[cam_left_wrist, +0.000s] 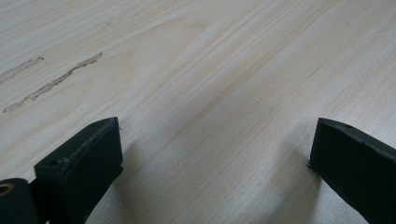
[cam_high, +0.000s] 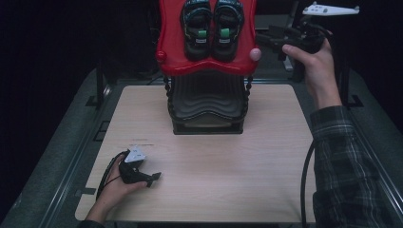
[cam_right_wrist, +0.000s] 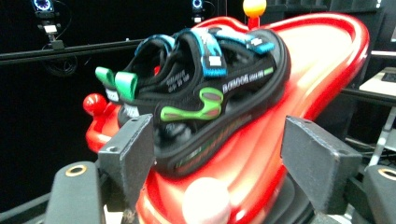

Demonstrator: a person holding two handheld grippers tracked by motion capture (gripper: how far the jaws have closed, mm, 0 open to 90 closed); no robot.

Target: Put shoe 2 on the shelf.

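Clearly the coming move turns on how the pair of sandals (cam_high: 211,28) lies from the right tongs (cam_high: 266,40), so take the red tray (cam_high: 173,61) as the landmark: the sandals sit side by side on its top surface, toes toward the far end, green heel tabs toward the near edge, their long axes running away from the person. Held up at the tray's right edge beside the pale knob (cam_high: 255,54), the right tongs point leftward across it, so they meet the nearer sandal (cam_right_wrist: 219,107) broadside, along its outer flank and not at heel or toe. In the right gripper view the jaws stand wide with nothing pressed between them; that sandal's sole and green side strap lie ahead in the gap, somewhat apart, and the knob sits low between the jaws. The left tongs (cam_high: 153,178) rest on the bench (cam_high: 228,161) well in front of the tray's black ribbed stand (cam_high: 207,107), jaws spread and empty over bare wood. By my judgement the right hand (cam_high: 316,61) is much the nearer and should take the sandal across its width
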